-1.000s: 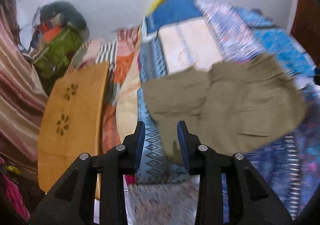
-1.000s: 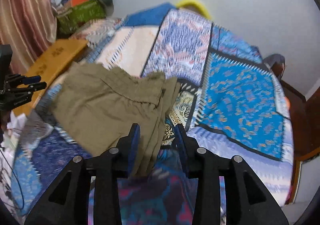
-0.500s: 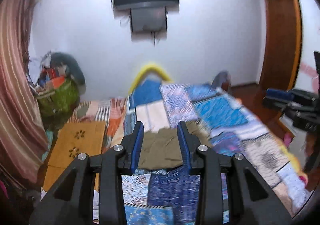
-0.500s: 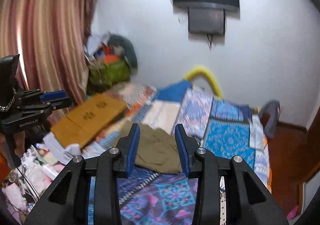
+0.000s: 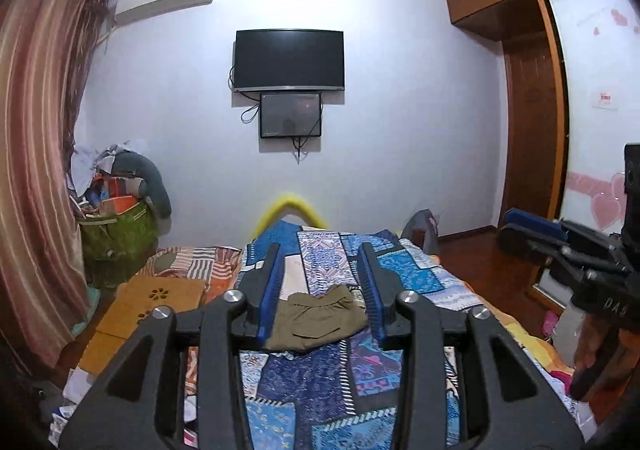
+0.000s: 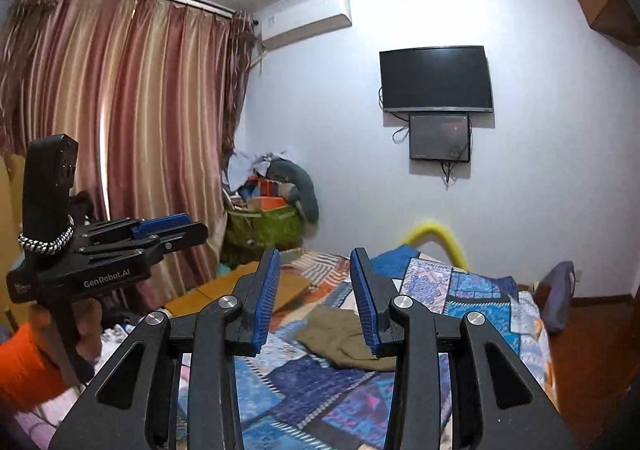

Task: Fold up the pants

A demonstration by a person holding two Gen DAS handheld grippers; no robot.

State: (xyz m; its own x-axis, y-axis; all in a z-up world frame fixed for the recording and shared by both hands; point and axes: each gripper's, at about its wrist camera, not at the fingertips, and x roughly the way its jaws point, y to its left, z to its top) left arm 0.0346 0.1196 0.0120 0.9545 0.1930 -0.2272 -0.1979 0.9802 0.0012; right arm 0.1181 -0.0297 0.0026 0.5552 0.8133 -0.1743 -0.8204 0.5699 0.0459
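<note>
Pants [image 5: 316,320]: one olive-khaki pair, folded into a compact bundle on the patchwork bedspread [image 5: 320,382], mid-bed. Long axis runs across the bed; gathered waistband faces the wall television [image 5: 289,60], a cargo pocket on the near half. Left gripper [image 5: 322,290]: jaws opening, blue pads [image 5: 269,296] bare, nothing between them, well short of the pants. Right gripper [image 6: 316,296]: jaws opening, likewise empty, apart from the pants. Two grippers, each visible from the other's camera. Only the left view shows the wooden wardrobe [image 5: 528,122] right of the television. Only the right view shows the full curtain [image 6: 120,122] left of it.
</note>
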